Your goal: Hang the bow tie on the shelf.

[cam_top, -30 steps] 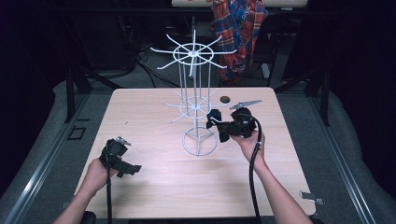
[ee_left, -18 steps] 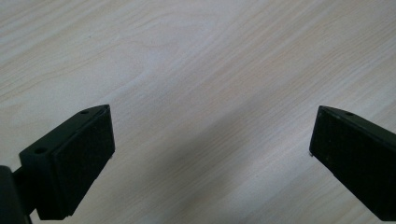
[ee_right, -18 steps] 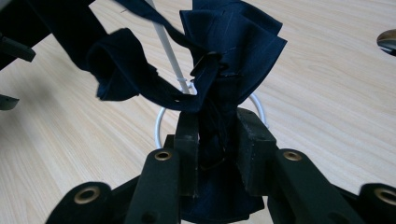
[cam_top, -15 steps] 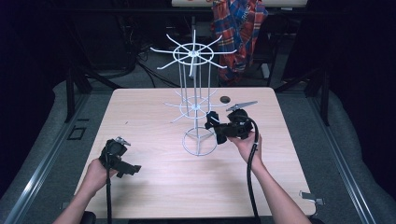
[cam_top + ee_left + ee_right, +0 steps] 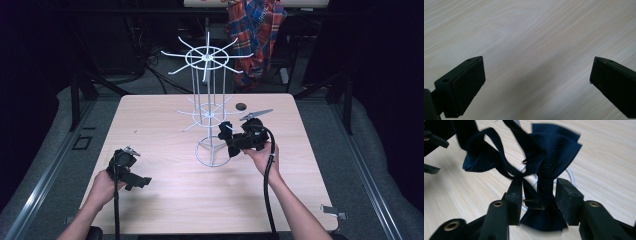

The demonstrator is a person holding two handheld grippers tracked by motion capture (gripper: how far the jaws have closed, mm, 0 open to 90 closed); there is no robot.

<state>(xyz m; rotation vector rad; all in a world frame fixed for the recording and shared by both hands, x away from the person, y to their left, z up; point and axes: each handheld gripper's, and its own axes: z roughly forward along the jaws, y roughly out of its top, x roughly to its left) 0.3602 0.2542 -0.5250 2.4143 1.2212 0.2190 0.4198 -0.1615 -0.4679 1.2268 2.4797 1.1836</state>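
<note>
High view: the right gripper (image 5: 231, 141) is at the 3 o'clock side of the white wire rack (image 5: 208, 112), near its ring base, and carries a dark bow tie (image 5: 226, 137) between its fingers. The left gripper (image 5: 131, 172) rests low at the 8 o'clock part of the pale wooden bench (image 5: 165, 120); a small dark disc (image 5: 241, 106) lies at 1 o'clock from the rack.

Left gripper view: the fingers (image 5: 465, 86) stand wide apart over bare wood grain, with nothing between them.

Right gripper view: the fingers (image 5: 567, 200) stand narrow on each side of the tie's (image 5: 544, 177) knot band. The navy cloth looks soft, light and floppy, with a thin strap hanging loose. I judge the stiff middle band is the best place to hold; the strap may catch on the thin, smooth metal prongs.
</note>
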